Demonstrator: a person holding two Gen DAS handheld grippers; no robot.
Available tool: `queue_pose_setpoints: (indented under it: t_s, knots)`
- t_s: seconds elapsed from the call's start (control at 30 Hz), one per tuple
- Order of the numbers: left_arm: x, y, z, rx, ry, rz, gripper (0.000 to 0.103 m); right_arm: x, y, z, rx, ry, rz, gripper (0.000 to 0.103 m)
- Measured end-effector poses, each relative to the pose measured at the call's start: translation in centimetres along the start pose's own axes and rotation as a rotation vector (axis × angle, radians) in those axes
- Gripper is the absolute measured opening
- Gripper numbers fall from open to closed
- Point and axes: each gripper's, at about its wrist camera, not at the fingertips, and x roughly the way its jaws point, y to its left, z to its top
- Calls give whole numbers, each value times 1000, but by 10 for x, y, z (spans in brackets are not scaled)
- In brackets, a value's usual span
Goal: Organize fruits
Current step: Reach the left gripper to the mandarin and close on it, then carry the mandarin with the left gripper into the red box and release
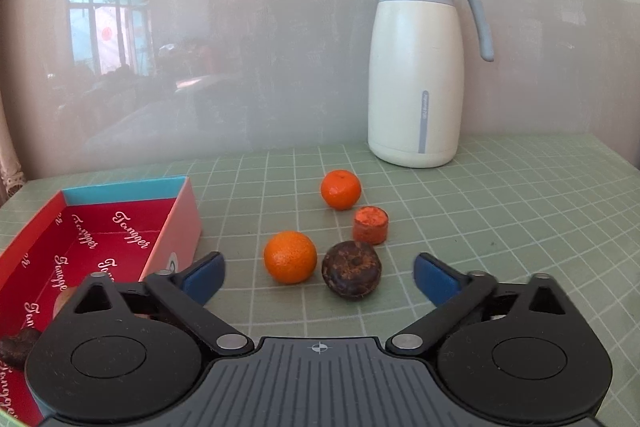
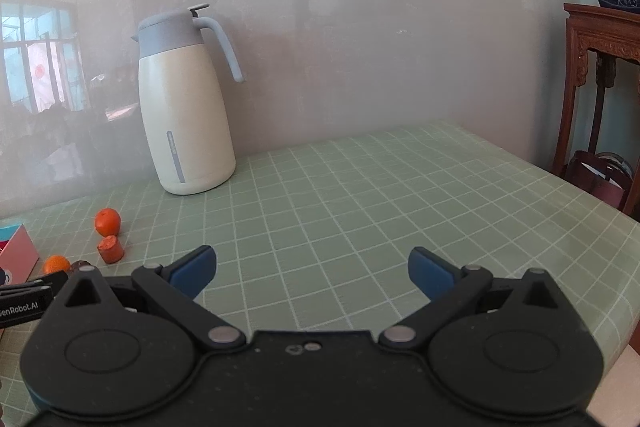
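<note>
The left wrist view is taken low over the green gridded mat (image 1: 480,227), facing the reflective wall, with the red box (image 1: 100,239) close at its left and the fruit cluster just ahead. The right wrist view is set further right, facing the same wall across bare mat. The white jug (image 1: 416,67), the far orange (image 2: 107,221) and the cut piece (image 2: 110,249) are shared by both.
</note>
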Motion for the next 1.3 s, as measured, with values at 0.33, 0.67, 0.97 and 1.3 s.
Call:
queue_pose_setpoints:
  t_s: [0.33,0.67,0.97,1.3]
  knots:
    - [28,21,1,-76,34,70,63,-1,1,0,-15,4,21,103]
    - [51,18,4,-71,58,52,52,1,11,-1,-49,7,32,103]
    - [67,21,0,-116,108,32,39,2,13,-1,-63,8,34,103]
    - [44,18,1,-95,35,46,39,-1,14,-1,-70,-11,3,103]
